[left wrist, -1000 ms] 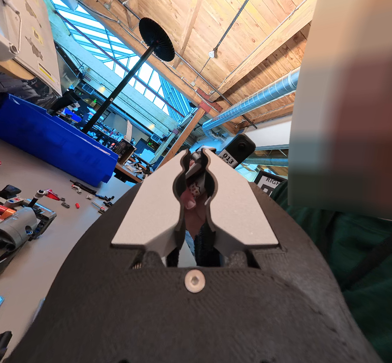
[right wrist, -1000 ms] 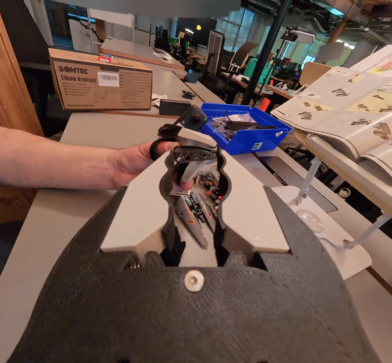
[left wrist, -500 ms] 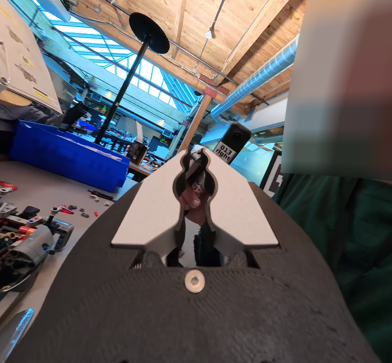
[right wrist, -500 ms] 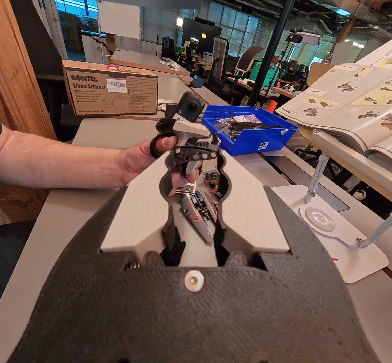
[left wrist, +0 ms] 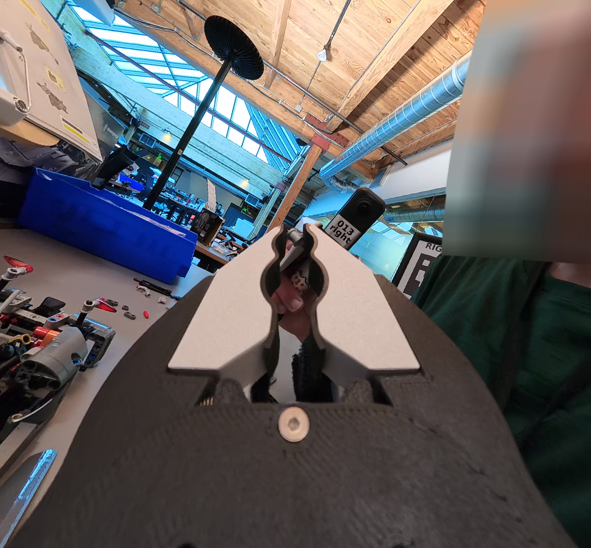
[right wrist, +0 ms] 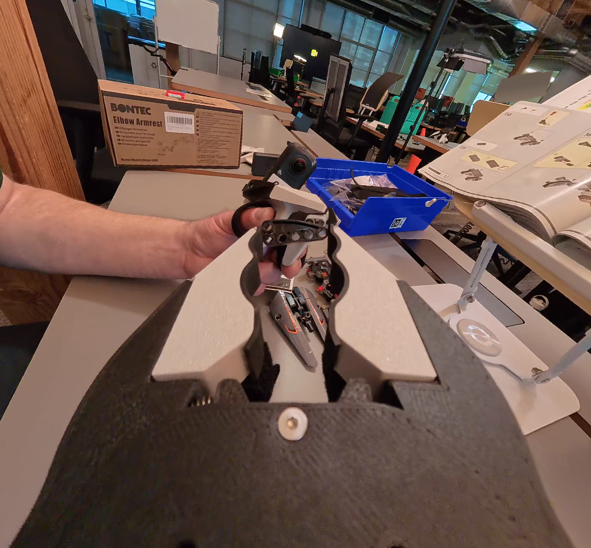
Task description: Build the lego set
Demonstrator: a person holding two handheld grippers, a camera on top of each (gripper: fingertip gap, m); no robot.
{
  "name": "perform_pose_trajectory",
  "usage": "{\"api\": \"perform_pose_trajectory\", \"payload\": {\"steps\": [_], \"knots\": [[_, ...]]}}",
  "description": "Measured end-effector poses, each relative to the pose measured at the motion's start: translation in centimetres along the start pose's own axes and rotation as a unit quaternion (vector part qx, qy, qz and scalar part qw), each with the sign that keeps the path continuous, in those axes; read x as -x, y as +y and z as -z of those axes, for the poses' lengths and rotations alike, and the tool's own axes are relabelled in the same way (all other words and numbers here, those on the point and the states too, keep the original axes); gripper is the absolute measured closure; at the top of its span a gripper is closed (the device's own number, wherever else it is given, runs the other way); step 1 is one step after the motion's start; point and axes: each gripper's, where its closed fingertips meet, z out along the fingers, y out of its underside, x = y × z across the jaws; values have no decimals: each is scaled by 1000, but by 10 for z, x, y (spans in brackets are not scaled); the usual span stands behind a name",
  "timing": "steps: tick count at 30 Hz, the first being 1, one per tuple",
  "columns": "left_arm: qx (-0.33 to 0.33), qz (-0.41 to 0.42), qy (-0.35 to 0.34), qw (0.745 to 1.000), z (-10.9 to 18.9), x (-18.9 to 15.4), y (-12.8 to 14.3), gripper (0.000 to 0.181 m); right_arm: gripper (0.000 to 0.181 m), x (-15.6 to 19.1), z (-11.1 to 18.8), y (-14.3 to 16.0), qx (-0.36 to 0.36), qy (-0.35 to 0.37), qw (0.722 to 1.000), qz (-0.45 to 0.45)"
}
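– So, what are your tongs doing?

– My right gripper (right wrist: 295,232) is clenched on a black beam (right wrist: 287,235), held crosswise at the tips, up off the table (right wrist: 160,190). My left gripper (left wrist: 294,234) faces it, pinched nearly closed on what I take to be a small grey piece (left wrist: 293,236).

– Why up in the air, nose to nose?

– I reckon the grey piece goes into the end of the beam. Holding the beam level across the fingers keeps its row of holes open to the other tool and lets me push against something firm.

– And the set itself?

– The model (right wrist: 297,318) lies in the middle of the table, right under the beam, grey with orange trim. Loose bits (left wrist: 128,313) lie scattered between it and the blue bin (right wrist: 377,212) at the far edge. The manual (right wrist: 527,164) is propped on a stand at the right edge, so I can read it while both tools are busy.

– What can't you make out?

– Whether piece and beam already touch: from the left camera my own fingers hide the joint, and only a sliver of grey shows. From the right, my hand (right wrist: 208,244) and the left tool crowd behind the beam. The model is mostly masked by my fingers there and cut by the frame edge in the left view, so I can't judge how far along the build is.
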Motion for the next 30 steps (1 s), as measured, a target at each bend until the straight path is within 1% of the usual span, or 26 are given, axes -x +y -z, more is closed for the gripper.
{"api": "perform_pose_trajectory", "payload": {"steps": [20, 25, 30], "knots": [[-2, 0, -4, 1000, 0, 2, -1, 173, 143, -2, -1, 3, -6, -3, 1000, -14], [-9, -16, -7, 1000, 1, 0, -4, 173, 142, -5, -1, 0, -20, 4, 999, -41], [-18, -30, -8, 999, 1, -4, -9, 174, 143, -5, -1, -4, -52, 5, 996, -79]]}}
